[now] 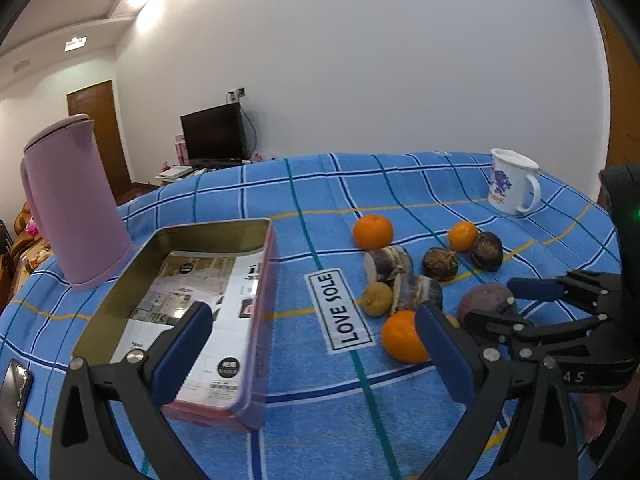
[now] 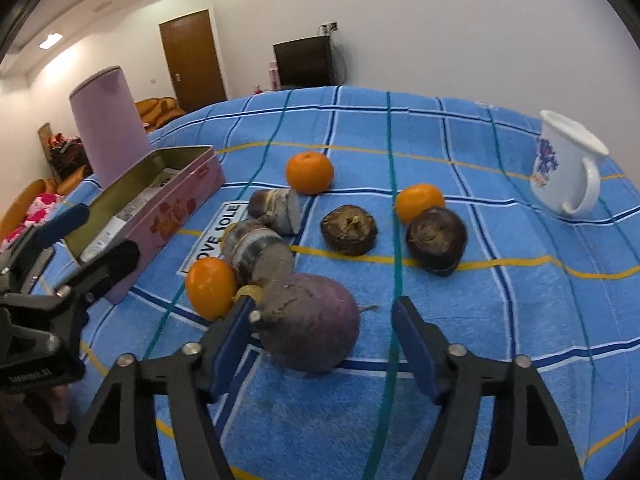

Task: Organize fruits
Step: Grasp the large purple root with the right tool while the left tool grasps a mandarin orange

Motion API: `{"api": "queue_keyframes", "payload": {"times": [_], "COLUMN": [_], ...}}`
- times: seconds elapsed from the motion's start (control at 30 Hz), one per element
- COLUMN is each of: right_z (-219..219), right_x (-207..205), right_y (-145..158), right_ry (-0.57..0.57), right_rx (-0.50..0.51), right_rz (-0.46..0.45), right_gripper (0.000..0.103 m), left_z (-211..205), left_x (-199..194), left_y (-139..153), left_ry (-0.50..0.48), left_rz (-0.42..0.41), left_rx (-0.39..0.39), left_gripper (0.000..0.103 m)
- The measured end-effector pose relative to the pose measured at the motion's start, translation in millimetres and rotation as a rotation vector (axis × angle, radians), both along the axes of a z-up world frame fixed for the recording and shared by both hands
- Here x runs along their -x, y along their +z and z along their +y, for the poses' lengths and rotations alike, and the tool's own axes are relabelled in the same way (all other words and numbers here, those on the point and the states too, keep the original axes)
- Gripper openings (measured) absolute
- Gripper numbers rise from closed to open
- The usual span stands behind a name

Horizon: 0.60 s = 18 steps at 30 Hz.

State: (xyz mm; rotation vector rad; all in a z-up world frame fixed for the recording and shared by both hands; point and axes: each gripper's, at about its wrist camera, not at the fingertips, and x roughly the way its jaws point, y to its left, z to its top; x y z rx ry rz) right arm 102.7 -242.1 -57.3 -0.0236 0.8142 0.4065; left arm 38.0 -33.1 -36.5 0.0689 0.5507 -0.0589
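Note:
Fruits lie on a blue checked cloth: three oranges [image 2: 310,172] [image 2: 419,201] [image 2: 211,287], two dark brown round fruits [image 2: 349,230] [image 2: 437,239], two cut purple pieces [image 2: 276,210] [image 2: 256,254], a small yellow fruit [image 1: 377,299] and a big purple round one [image 2: 310,326]. My right gripper [image 2: 322,346] is open around the big purple one, fingers either side, and shows in the left wrist view [image 1: 532,292]. My left gripper [image 1: 312,352] is open and empty, between the pink tin [image 1: 192,312] and the near orange [image 1: 402,336].
The open pink tin [image 2: 156,208] holds printed paper. A pink kettle [image 1: 74,200] stands behind it. A white mug [image 2: 568,166] stands at the far right. A "LOVE SOLE" label [image 1: 340,310] is sewn on the cloth. A phone [image 1: 14,392] lies at the left edge.

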Motion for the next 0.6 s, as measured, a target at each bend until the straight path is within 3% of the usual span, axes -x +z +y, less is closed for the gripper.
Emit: {"api": "queue_keyframes", "payload": {"times": [0.07, 0.33, 0.6], "right_z": [0.1, -10.7, -20.5], "right_x": [0.6, 1.4, 2.4], "right_y": [0.2, 2.4, 6.2], "right_ry": [0.025, -0.021, -0.099], "right_rx": [-0.028, -0.078, -0.053], "right_rz": [0.008, 0.003, -0.026], "right_gripper": [0.054, 0.054, 0.054], "left_z": [-4.2, -21.0, -29.8], "left_x": [0.3, -3.4, -25.1], "left_y": [-0.7, -2.7, -14.4], "left_ry": [-0.015, -0.074, -0.137], "left_rz": [0.003, 0.029, 0.150], "left_rx": [-0.006, -0.023, 0.046], "left_gripper": [0.101, 0.094, 0.071]}}
